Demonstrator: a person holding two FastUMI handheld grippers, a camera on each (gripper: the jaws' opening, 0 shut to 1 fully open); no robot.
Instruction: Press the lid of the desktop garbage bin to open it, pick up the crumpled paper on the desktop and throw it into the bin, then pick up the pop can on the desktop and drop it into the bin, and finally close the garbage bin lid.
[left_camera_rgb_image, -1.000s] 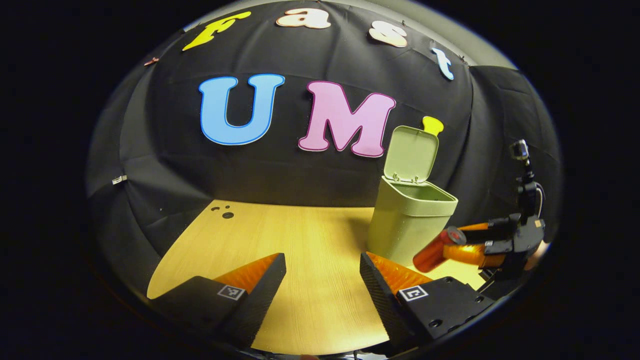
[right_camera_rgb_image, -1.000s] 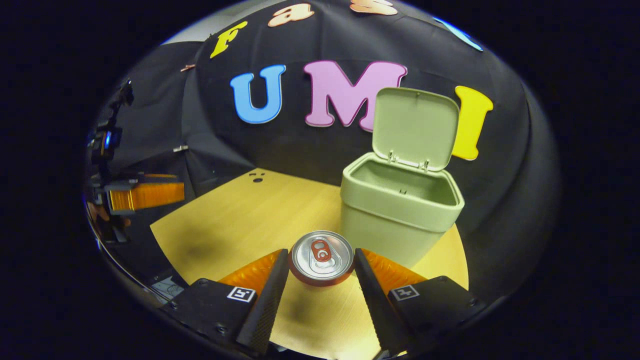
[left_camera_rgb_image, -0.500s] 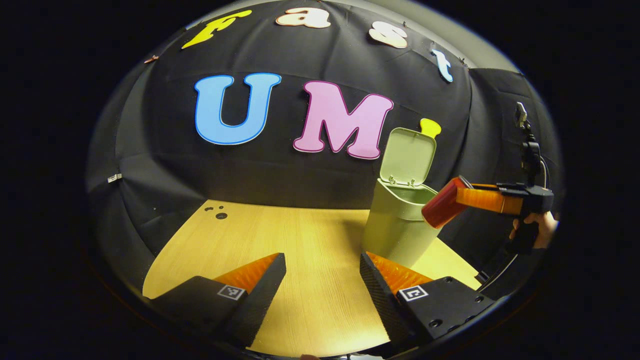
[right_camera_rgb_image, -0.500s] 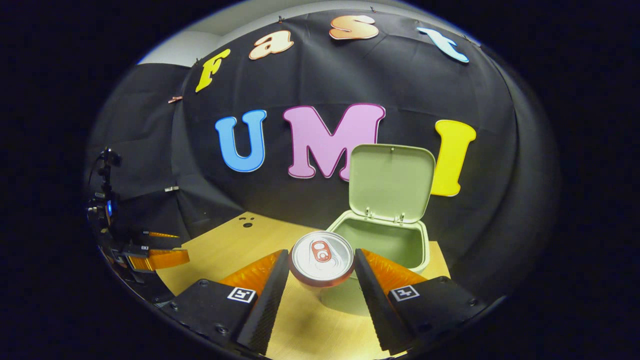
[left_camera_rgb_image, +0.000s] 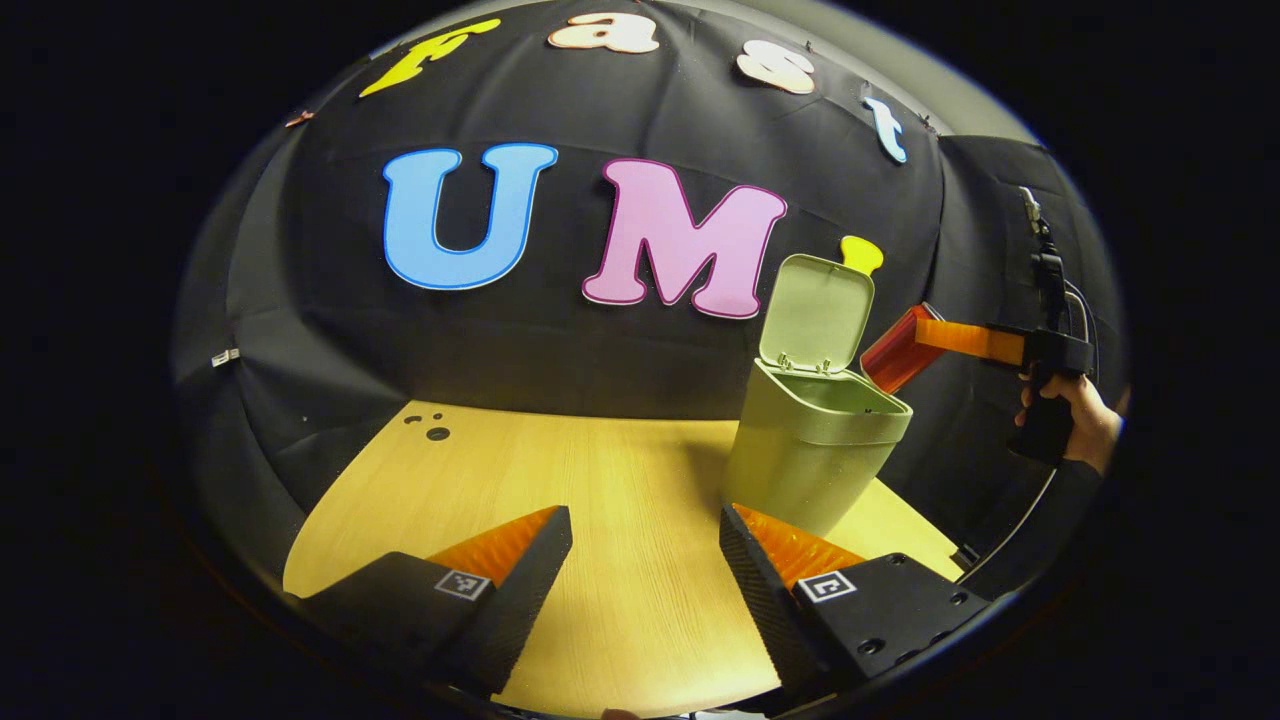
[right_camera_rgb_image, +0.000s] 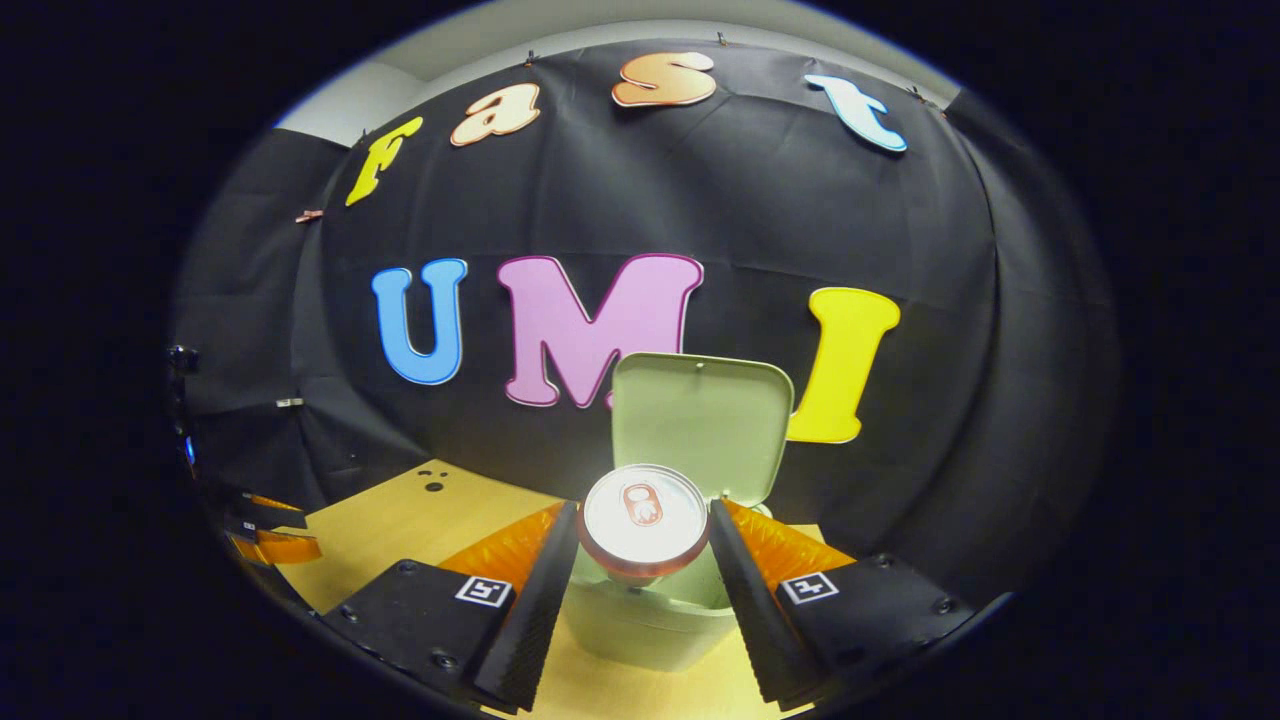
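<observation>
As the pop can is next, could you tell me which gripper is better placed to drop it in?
Right gripper: it grips the red aluminium pop can above the open green plastic bin.

This is a staged recording booth, not a lived-in room — black cloth (left_camera_rgb_image: 560, 340) is draped and clipped up as walls on every side. A bare wooden bench (left_camera_rgb_image: 600, 500) sits inside it, and a plain pale wall (right_camera_rgb_image: 400, 85) shows above the cloth's top edge — lab-like, purpose-built.

A pale wooden table (left_camera_rgb_image: 600, 480) carries one green bin (left_camera_rgb_image: 810, 450), lid up, standing ahead and to the right of the left tongs (left_camera_rgb_image: 645, 560).
</observation>
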